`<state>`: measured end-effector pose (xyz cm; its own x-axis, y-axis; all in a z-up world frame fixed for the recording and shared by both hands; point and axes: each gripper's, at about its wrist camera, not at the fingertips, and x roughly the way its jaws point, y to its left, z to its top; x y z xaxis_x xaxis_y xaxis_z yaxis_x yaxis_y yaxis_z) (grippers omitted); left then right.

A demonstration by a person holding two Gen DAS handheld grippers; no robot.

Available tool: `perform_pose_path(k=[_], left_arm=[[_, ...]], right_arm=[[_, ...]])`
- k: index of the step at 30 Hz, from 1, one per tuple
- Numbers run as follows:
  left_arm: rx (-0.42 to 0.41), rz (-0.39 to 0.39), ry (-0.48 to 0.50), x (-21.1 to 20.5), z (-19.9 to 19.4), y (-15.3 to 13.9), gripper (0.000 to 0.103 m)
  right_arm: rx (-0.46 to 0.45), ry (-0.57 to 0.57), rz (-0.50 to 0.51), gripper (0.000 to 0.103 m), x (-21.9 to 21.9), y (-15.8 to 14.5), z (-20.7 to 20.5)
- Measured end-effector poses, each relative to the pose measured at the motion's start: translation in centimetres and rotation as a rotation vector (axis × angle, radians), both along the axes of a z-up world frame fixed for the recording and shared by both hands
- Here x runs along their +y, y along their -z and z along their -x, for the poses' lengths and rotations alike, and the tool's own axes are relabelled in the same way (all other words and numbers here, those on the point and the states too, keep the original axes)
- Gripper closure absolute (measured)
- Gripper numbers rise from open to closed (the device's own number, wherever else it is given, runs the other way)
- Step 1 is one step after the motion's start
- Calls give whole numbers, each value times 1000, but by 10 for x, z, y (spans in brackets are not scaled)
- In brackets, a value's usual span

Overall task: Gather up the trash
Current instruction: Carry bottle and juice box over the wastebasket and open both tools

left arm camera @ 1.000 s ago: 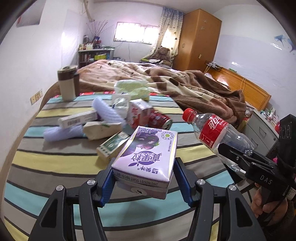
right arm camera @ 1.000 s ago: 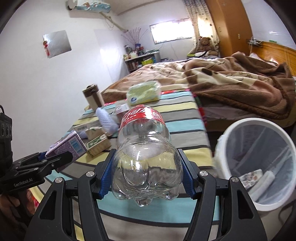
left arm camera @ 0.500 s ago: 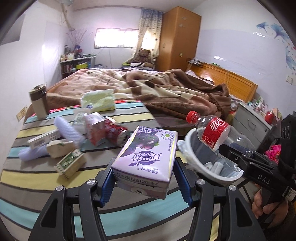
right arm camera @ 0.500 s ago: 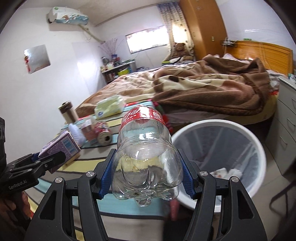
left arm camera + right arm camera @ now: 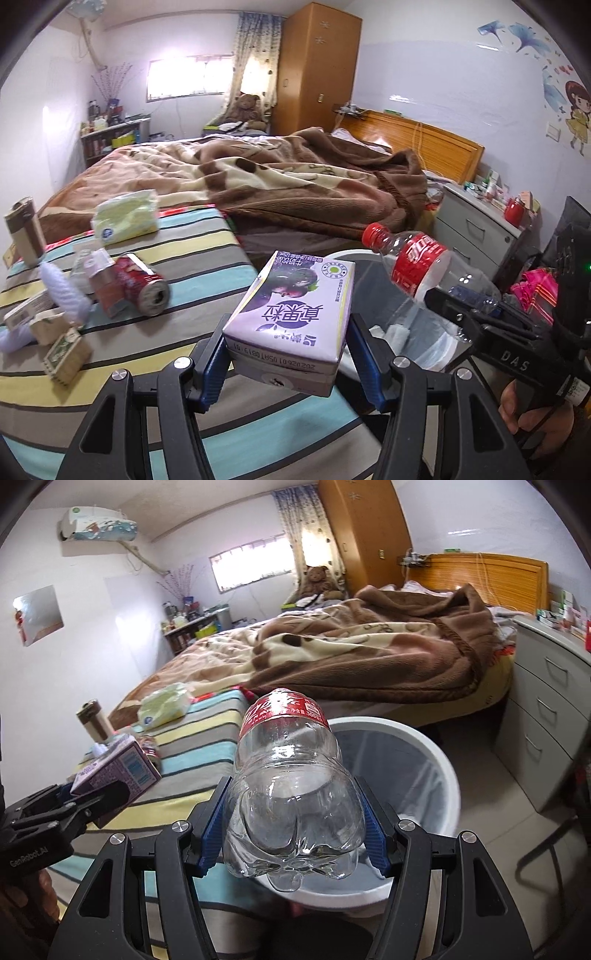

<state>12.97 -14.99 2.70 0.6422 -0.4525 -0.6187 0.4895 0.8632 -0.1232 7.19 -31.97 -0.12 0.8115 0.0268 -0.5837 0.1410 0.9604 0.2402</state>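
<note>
Both jaws are clenched on trash — the right gripper [image 5: 293, 834] grasping an empty plastic cola bottle [image 5: 291, 797] over the white bin [image 5: 448, 771], the left gripper [image 5: 286, 363] pinching a purple milk carton [image 5: 295, 306] at the bin's near-left edge. This looks like the drop-off step; next, each should release over the opening — can [image 5: 142, 282] and small boxes remain on the striped cloth [image 5: 207, 254].

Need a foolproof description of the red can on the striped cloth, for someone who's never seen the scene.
Start at the striped cloth in front of the bed. In the litter at its left, past the purple carton held by the left gripper, lies the red can. It is the only metal cylinder, on its side, silver opened top facing the camera.
</note>
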Motion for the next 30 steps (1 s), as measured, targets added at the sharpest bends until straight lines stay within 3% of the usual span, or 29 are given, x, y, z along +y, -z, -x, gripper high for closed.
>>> perform_pose_path(k=[20, 30], left_arm=[[45, -42, 91, -85, -11, 25, 43], [85, -34, 131, -108, -18, 36, 42]], right_arm=[[108, 76, 13, 39, -46, 28, -7], [155, 93, 16, 37, -58, 39, -9]])
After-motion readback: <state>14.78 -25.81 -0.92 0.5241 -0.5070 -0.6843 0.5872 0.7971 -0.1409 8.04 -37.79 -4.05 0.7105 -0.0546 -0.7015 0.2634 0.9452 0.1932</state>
